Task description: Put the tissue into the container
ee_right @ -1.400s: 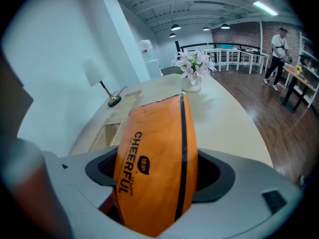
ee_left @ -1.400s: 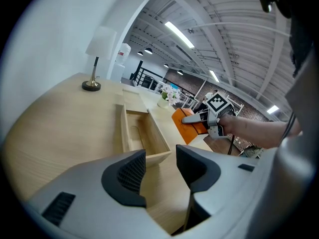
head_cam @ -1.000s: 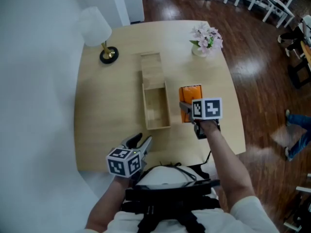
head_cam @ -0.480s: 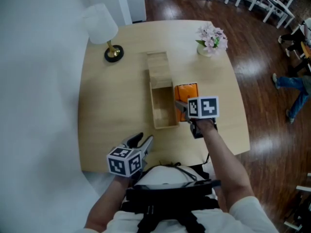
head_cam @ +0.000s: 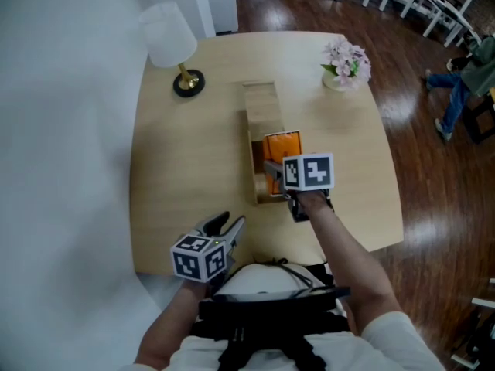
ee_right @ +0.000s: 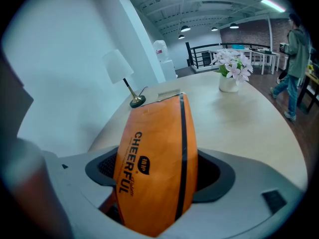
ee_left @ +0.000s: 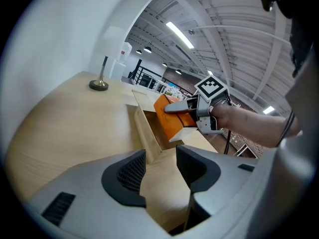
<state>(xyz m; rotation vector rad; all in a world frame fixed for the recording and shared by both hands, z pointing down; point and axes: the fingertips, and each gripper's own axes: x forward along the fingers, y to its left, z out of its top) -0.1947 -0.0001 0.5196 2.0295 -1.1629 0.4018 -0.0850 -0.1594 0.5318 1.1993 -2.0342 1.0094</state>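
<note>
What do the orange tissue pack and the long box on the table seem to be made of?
Tissue pack: probably thin plastic film with a soft sheen; its orange surface bulges smoothly and carries print. Box: seems to be light, unpainted wood or plywood with a matt finish; it shows a pale tan colour and thin flat walls.

The tissue pack (ee_right: 154, 168) was orange with a black stripe and black lettering. The container (head_cam: 261, 103) was pale bare wood, close in tone to the light wood-grain counter (head_cam: 178, 161). The left gripper (ee_left: 160, 168) and right gripper (head_cam: 271, 170) were grey with black pads, each bearing a cube of black-and-white square markers. The lamp (head_cam: 168, 33) had a white shade and black-and-gold base; the flowers (head_cam: 347, 56) were pale pink; the floor (head_cam: 418, 130) was glossy dark brown.
</note>
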